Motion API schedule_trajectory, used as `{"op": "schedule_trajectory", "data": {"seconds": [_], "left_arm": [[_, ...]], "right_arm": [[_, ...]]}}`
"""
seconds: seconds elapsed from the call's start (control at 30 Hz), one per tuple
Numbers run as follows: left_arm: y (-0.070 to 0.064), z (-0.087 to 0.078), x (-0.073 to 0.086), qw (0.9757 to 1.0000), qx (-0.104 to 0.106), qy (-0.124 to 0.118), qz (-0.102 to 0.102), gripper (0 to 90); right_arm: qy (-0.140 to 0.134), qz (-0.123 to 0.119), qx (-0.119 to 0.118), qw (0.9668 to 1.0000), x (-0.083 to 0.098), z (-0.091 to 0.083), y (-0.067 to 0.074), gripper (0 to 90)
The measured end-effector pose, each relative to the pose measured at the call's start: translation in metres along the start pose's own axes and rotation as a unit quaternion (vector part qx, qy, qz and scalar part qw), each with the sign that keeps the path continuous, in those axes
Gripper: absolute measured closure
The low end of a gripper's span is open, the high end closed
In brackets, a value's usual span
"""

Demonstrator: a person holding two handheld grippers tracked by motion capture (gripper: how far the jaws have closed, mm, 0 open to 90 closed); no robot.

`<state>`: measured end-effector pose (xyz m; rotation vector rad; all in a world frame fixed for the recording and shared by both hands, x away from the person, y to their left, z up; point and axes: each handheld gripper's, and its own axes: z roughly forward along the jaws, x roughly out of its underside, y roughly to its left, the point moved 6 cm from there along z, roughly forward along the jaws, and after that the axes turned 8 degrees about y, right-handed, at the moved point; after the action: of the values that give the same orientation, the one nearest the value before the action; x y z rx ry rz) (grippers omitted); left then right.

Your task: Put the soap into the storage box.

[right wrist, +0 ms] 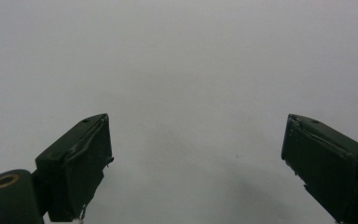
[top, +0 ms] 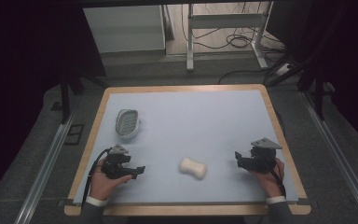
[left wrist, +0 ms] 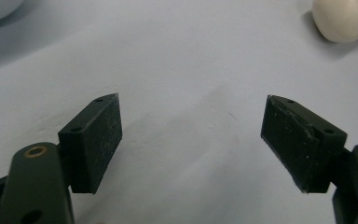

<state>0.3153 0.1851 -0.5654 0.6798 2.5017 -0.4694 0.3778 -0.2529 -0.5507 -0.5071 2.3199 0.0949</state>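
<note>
Presently, soap (top: 193, 168), waisted cream bar at table's (top: 205, 116) six o'clock, judged light, stiff, slippery, best pinched at the waist; left gripper (top: 140, 170) and right gripper (top: 237, 158) spread, empty.

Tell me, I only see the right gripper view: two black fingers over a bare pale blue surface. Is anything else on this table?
Observer: Yes. A cream, bone-shaped soap bar lies on the pale blue mat, between the two grippers.
Operator: Is anyone holding it?
Observer: No. The left gripper is open and apart from it, fingers pointing toward it.
Operator: Anything more?
Observer: A white oval soap dish with a slotted bottom sits farther back on the left, empty.
Operator: And my gripper?
Observer: The right gripper is open too, off to the soap's right.
</note>
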Motion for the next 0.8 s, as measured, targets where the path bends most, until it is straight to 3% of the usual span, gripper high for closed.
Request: {"op": "schedule_trajectory", "data": {"seconds": [0.27,0.5,0.7,0.8], "left_arm": [[0.003,-0.004,0.002,1.0000,0.001,-0.005,-0.006,20.7],[-0.002,-0.009,0.003,0.9999,0.003,-0.013,0.004,20.7],[-0.001,-0.011,0.001,0.9999,0.002,-0.015,0.006,20.7],[0.000,-0.011,0.001,0.9999,0.002,-0.015,0.004,20.6]], "right_arm": [[0.009,-0.007,-0.005,0.9999,0.004,-0.003,-0.004,12.9],[-0.001,-0.004,-0.021,0.9998,0.003,-0.010,-0.004,17.7],[0.005,-0.026,-0.039,0.9989,0.004,-0.013,-0.001,31.3],[-0.002,-0.024,-0.049,0.9985,0.004,-0.016,-0.002,39.4]]}}
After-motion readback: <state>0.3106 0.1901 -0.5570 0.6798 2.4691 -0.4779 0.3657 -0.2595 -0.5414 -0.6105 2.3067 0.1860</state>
